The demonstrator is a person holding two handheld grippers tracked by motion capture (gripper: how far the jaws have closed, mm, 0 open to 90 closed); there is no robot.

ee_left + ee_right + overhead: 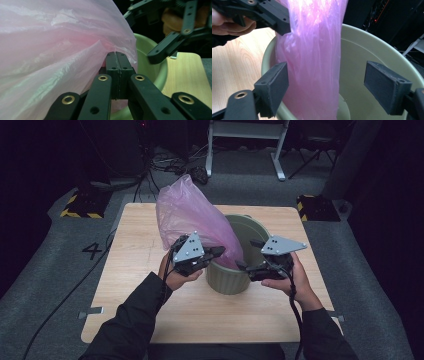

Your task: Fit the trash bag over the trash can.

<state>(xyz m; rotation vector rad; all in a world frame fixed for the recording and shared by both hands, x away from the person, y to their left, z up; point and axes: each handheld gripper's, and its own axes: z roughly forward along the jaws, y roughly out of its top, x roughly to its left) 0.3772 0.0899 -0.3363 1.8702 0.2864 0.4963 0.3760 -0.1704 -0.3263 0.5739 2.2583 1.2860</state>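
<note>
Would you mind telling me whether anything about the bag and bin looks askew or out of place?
Yes: the pink bag is not lining the green bin. Pinched by the left gripper, it balloons up and leans over the bin's left rim.

Left hand-held gripper (pixel 216 252) pinches pink bag (pixel 192 217) over green bin (pixel 235 275); right hand-held gripper (pixel 248 254) open.

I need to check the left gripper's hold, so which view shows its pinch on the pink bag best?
The left gripper view: the left gripper is shut on the pink bag. The high view is distant; the right gripper view catches it side-on.
</note>
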